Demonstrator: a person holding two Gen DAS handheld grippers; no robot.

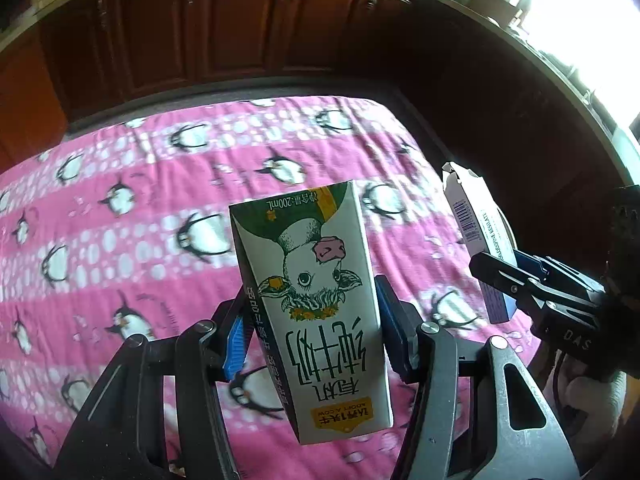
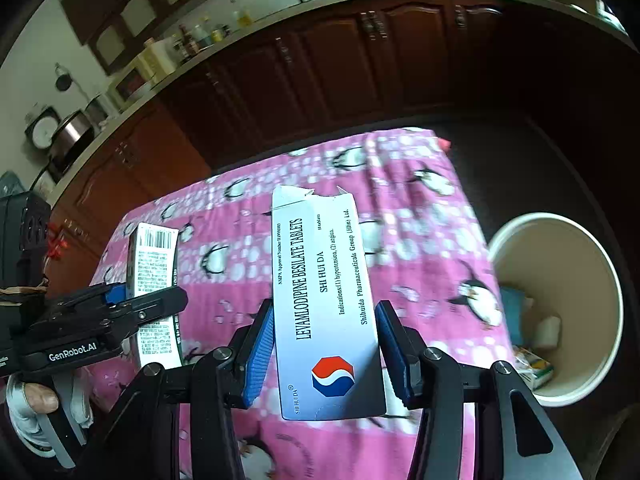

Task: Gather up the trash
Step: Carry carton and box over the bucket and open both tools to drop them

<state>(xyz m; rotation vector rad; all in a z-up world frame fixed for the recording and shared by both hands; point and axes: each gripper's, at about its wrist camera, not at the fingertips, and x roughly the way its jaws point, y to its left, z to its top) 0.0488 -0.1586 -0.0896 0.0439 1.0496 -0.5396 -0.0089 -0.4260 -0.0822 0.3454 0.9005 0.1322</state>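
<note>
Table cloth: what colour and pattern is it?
The cloth is pink with white dots and black-and-white penguins, clearest in the left wrist view.

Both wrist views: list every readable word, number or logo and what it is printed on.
"LEVAMLODIPINE BESILATE TABLETS", "SHI HUI DA", "Shihuida Pharmaceuticals Group (Jilin) Ltd.": tablet box, right gripper.
"ADOPT A COW", "200mL", upside down: milk carton, left gripper.
"GenRobot.AI": left gripper's body.
"DAS": right gripper's body.
Carton's side print, barcodes: too small.

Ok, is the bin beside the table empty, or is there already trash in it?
Not empty. The right wrist view looks down into the bin: a few pieces of packaging lie at the bottom, most of the inside bare.
</note>
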